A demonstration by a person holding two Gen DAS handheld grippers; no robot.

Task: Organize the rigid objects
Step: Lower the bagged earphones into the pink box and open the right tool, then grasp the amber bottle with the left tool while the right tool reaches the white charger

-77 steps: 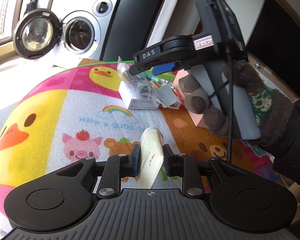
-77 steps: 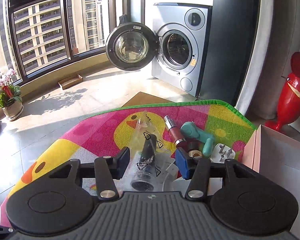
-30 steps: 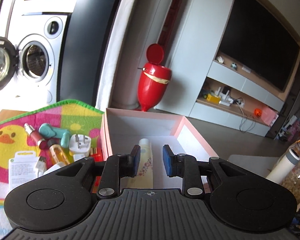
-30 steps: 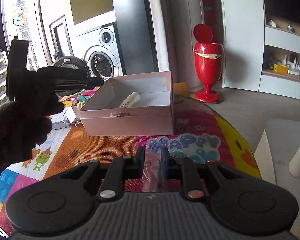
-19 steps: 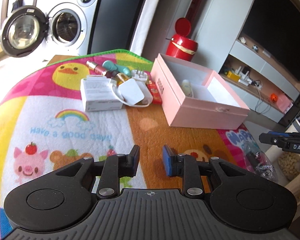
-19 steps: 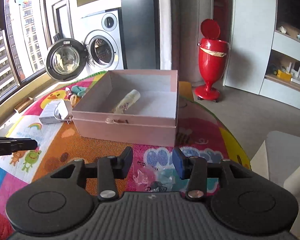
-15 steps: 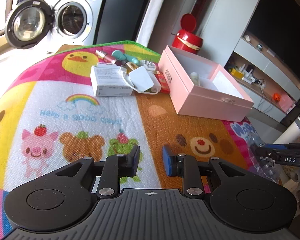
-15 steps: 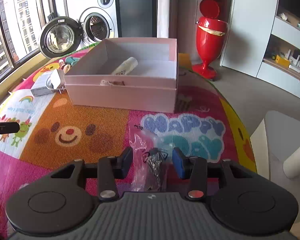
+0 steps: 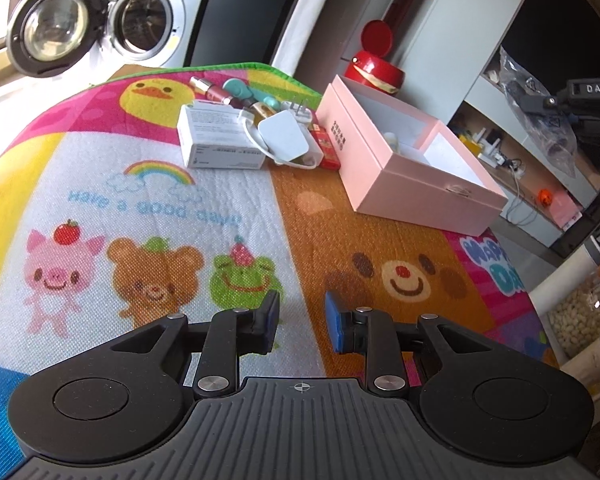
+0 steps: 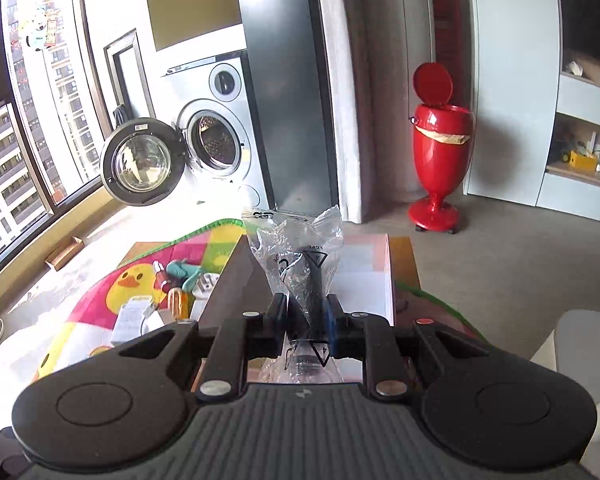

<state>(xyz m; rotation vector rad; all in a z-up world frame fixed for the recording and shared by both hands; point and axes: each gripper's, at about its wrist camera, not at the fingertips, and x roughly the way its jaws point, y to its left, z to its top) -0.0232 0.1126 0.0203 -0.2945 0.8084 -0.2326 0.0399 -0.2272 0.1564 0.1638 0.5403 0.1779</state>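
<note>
- Clear crinkled plastic bag with a dark cylindrical item inside [image 10: 306, 280] sits clamped between the fingers of the right gripper [image 10: 307, 322], held up over the open pink cardboard box [image 10: 370, 268]; only the right wrist view shows this grip close up.
- From the left wrist view the same bag [image 9: 540, 116] hangs in the air at the far right, above and beyond the pink box [image 9: 400, 168], with the right gripper's body beside it.
- That view alone shows inside the box: a pale bottle [image 9: 391, 141] lies against the inner wall.
- Left gripper [image 9: 302, 320] hovers over the colourful cartoon play mat [image 9: 140, 208], its jaws apart with nothing between them.
- Left of the box lies a cluster: a white rectangular carton [image 9: 216, 136], a white charger with cable [image 9: 286, 138], a white plug adapter [image 9: 298, 110], a small red box [image 9: 324, 146], a teal handled tool [image 9: 246, 90] and a maroon tube [image 9: 212, 89].
- Beyond the mat stand a red pedal bin [image 10: 438, 152] and a washing machine with its door open [image 10: 204, 144].
- Bag and right gripper hide most of the box's interior in the right wrist view.
</note>
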